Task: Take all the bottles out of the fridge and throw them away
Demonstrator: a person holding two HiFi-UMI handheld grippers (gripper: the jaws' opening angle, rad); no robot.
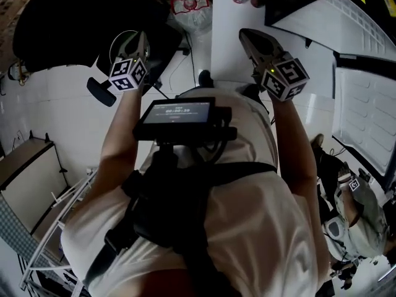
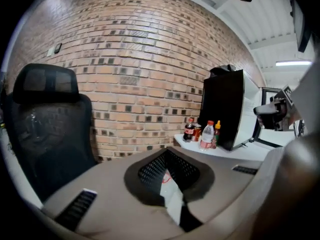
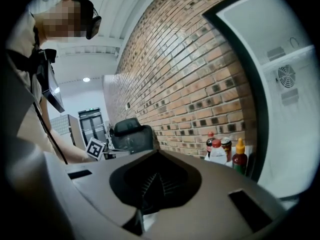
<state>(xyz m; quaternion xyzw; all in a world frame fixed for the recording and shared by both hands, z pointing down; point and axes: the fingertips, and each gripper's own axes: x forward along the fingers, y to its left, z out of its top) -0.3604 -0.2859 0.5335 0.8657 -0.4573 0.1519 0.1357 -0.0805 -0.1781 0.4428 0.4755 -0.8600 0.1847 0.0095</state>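
2 closed, empty tools, left gripper point(image 1: 142, 39) and right gripper point(image 1: 246, 36), hover short of bottles point(image 2: 206, 134) parked beside the fridge point(image 2: 225, 109), seemingly awaiting disposal.

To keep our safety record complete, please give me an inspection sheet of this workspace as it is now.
Surface: white counter, bottles at one end.
Job's things: cola bottle, water bottle, sauce bottle and can stand on the counter beside the open fridge.
Clutter: clear plastic bag near the counter.
Grippers: left gripper shut, empty; right gripper shut, empty.
Cables: thin black cable on the floor.
Surroundings: brick wall, black office chair, second person nearby.
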